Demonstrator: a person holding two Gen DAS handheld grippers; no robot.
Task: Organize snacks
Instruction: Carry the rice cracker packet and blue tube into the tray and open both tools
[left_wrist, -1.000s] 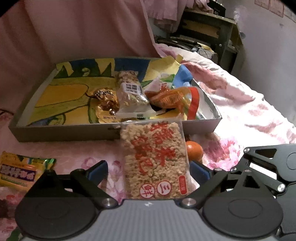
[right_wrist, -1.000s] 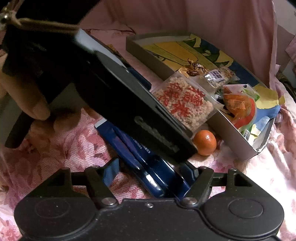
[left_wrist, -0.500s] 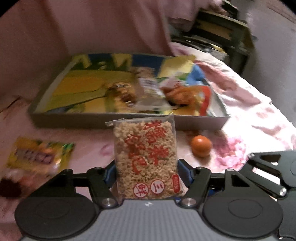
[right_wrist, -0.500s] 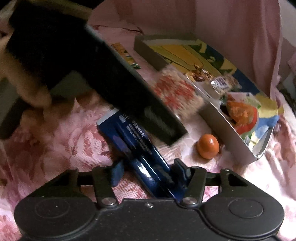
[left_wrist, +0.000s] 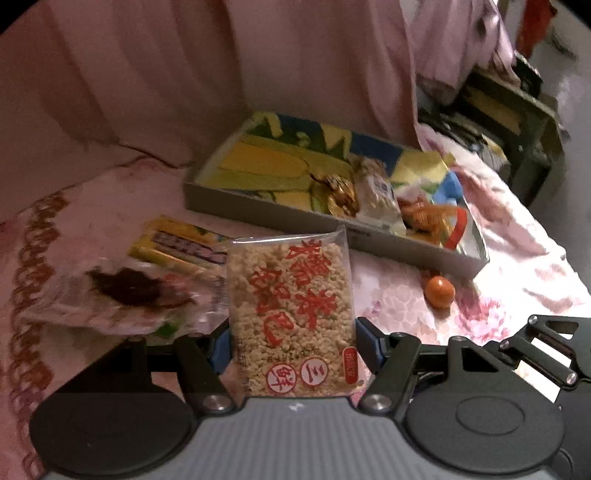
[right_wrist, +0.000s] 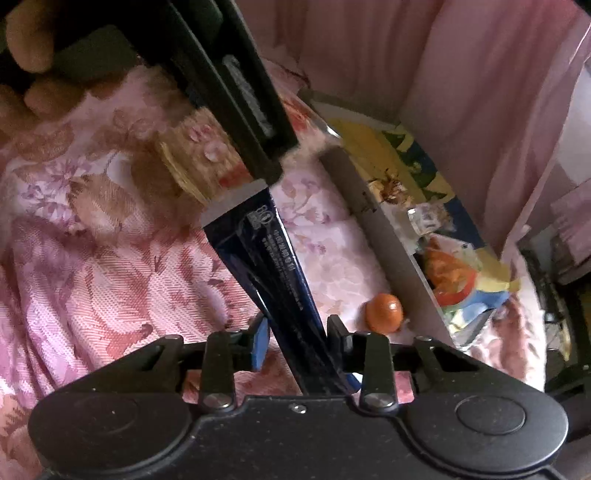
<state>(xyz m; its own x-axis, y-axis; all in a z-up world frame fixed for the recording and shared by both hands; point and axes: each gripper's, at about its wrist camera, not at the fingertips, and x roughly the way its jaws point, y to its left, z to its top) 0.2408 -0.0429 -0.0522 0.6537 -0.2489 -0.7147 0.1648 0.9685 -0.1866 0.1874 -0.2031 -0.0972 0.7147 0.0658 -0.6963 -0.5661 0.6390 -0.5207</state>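
Nearest in the left wrist view, the left tool (left_wrist: 291, 341) grips a clear packet of puffed rice cake (left_wrist: 291, 317) with red lettering, its blue pads pressed against both side edges and the packet standing upright above the pink floral bedspread (left_wrist: 388, 284). To its left lie a blurred clear bag with a dark filling (left_wrist: 122, 291) and, just behind that, a yellow snack pack (left_wrist: 177, 247), both on the bedspread. To the right, a small orange fruit (left_wrist: 439, 291) sits close to the near wall of a shallow grey box (left_wrist: 258, 208) with a printed corn picture on its floor; at the box's right end several snacks are gathered: a gold-wrapped sweet (left_wrist: 340, 194), a clear cereal bar (left_wrist: 378, 194) and an orange packet (left_wrist: 428, 218). A pink curtain (left_wrist: 184, 74) hangs behind. In the right wrist view, the right tool (right_wrist: 297, 341) has just been closing its jaws, and a long dark blue packet (right_wrist: 273, 254) stands between them, reaching up and away; the pads appear to press on its sides. Above it the left tool's dark body crosses the frame, with a person's fingers (right_wrist: 33, 44) at the top left corner. The orange fruit and grey box lie to the right.
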